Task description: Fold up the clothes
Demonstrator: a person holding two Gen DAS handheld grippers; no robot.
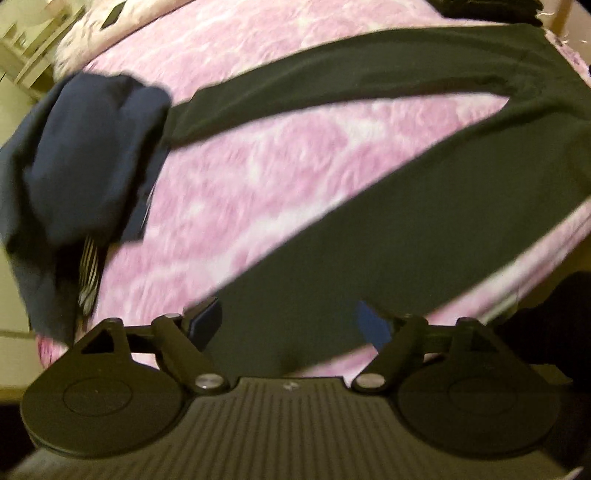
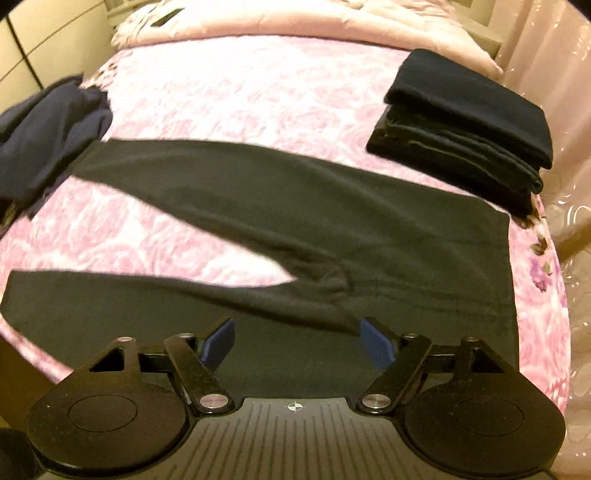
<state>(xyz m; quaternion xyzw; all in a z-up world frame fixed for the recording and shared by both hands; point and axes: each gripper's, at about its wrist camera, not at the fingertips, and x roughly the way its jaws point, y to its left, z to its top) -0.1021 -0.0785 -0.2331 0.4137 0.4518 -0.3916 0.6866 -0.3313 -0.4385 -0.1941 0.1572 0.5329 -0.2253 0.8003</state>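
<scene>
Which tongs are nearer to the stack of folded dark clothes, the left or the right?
Right. The right tongs hover open over the black trousers, whose waist end reaches the folded stack. The left tongs are over a trouser leg, with the stack barely in view.

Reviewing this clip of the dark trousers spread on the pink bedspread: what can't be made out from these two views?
- Navy garment heap: motion blur in the left wrist view; its type is unclear.
- Striped item under that heap: mostly covered.
- Folded dark stack: number of pieces is unclear in the right wrist view.
- Dark trousers: the near leg's cuff is cut by the right wrist view's left edge.
</scene>
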